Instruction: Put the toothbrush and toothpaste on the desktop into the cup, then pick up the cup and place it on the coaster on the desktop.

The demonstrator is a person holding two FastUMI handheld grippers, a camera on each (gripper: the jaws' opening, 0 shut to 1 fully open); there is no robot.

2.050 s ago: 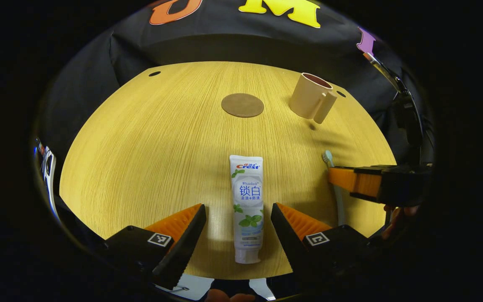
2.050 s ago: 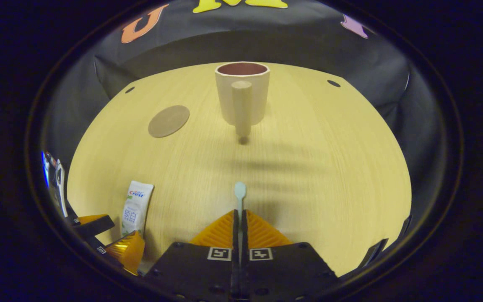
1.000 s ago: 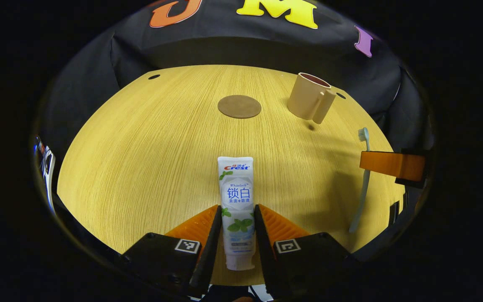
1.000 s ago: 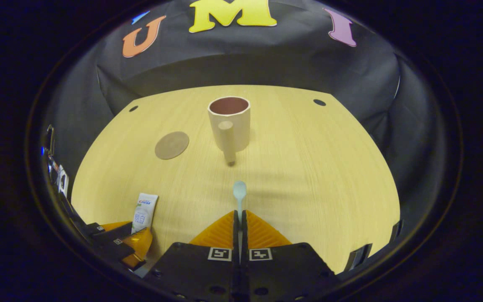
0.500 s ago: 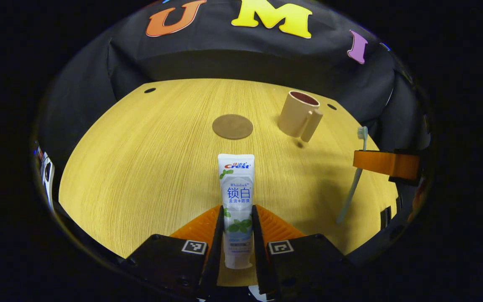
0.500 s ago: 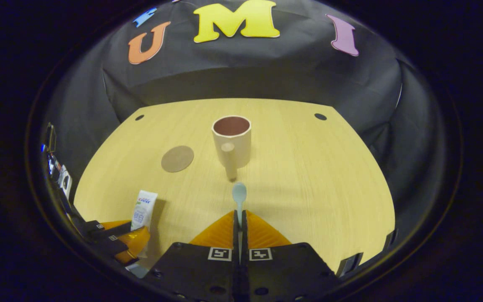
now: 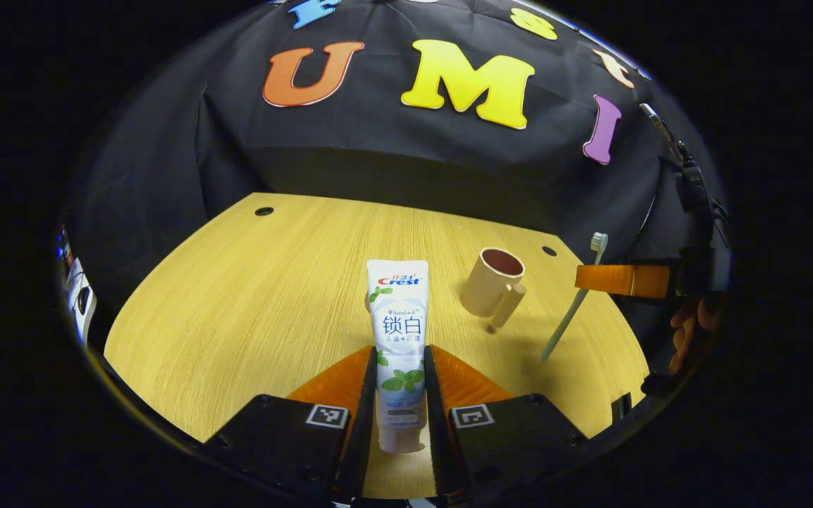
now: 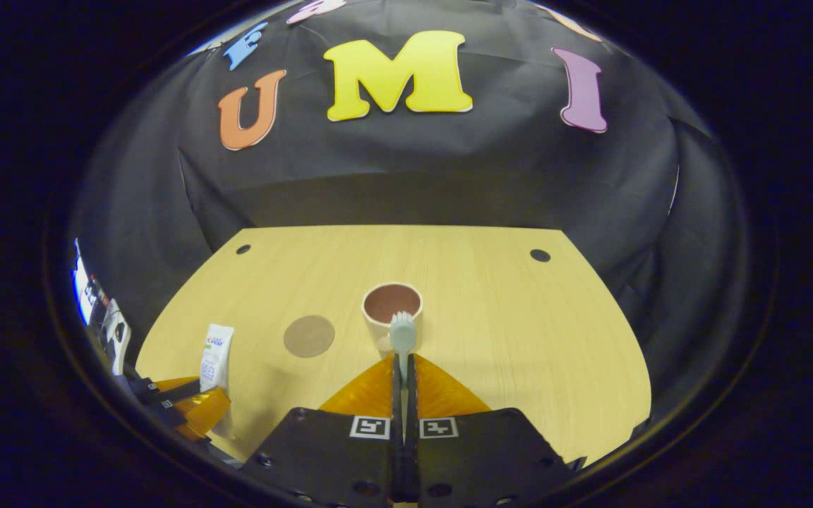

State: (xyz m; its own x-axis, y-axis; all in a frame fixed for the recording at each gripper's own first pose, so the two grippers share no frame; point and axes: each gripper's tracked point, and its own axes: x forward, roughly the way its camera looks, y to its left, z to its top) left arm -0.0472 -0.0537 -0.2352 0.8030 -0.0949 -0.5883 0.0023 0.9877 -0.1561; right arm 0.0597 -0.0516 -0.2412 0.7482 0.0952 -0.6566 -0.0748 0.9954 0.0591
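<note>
We see the wooden surface [image 8: 519,331] carrying the cup [image 8: 392,305] upright near its middle and the coaster [image 8: 308,336] just beside it. Our left hand-held gripper [image 7: 399,395] is closed narrow on the toothpaste [image 7: 399,331], both fingers pressing its lower end and lifting it above the surface. Our right hand-held gripper [image 8: 402,384] is clamped almost fully together on the toothbrush [image 8: 402,339], head pointing toward the cup.

Toothpaste [image 7: 398,339] and toothbrush [image 8: 402,337] apparently higher.
</note>
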